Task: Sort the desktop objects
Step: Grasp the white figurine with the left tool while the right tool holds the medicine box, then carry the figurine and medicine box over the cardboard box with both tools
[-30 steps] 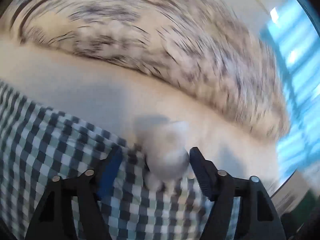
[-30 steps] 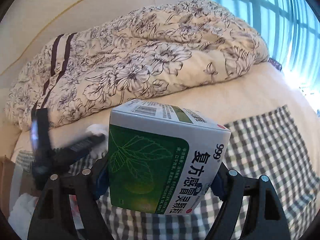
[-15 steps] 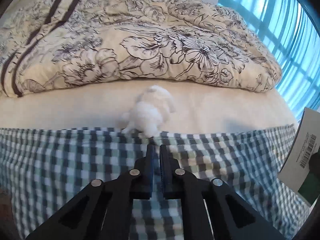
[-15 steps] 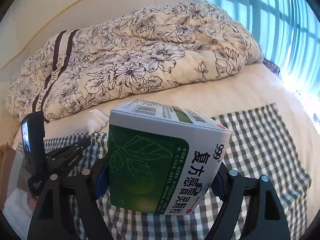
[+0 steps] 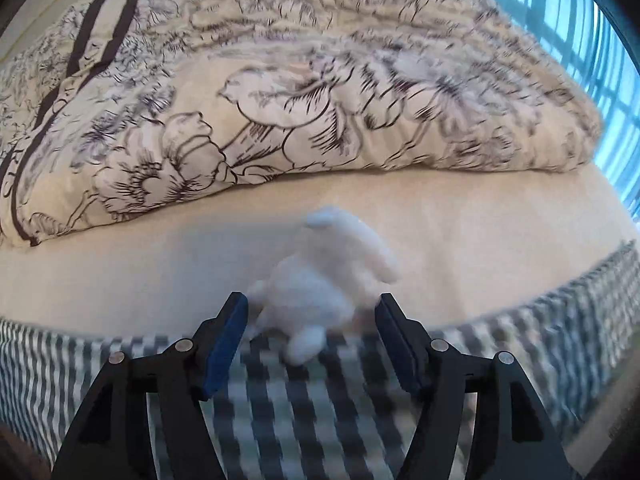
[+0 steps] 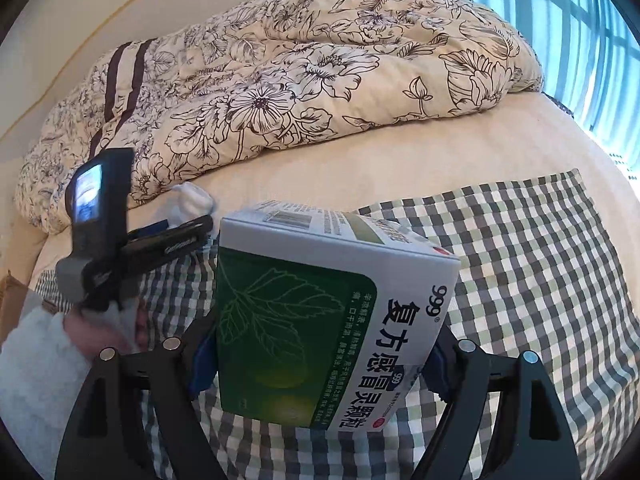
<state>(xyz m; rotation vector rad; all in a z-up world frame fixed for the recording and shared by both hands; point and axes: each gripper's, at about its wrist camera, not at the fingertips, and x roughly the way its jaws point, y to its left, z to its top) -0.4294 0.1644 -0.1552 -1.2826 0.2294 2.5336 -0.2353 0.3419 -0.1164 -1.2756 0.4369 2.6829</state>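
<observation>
A white fluffy wad (image 5: 320, 280) lies at the far edge of the checked cloth (image 5: 280, 400) on the bed. My left gripper (image 5: 312, 332) is open, its blue-padded fingers either side of the wad's near end, not touching it. The view is blurred. In the right wrist view my right gripper (image 6: 320, 356) is shut on a green and white medicine box (image 6: 320, 320), held above the checked cloth (image 6: 520, 260). The left gripper (image 6: 172, 236) shows there at the left, held by a hand (image 6: 104, 332), with the white wad (image 6: 192, 200) just beyond its tips.
A floral quilt (image 6: 300, 80) is heaped along the far side of the cream bed sheet (image 6: 400, 160). A window with blue light (image 6: 592, 40) stands at the right. A brown cardboard edge (image 6: 10, 300) shows at the far left.
My left gripper was shut half a second ago and short of the wad; now it is open and has moved forward around the wad. The right gripper still holds the box.
</observation>
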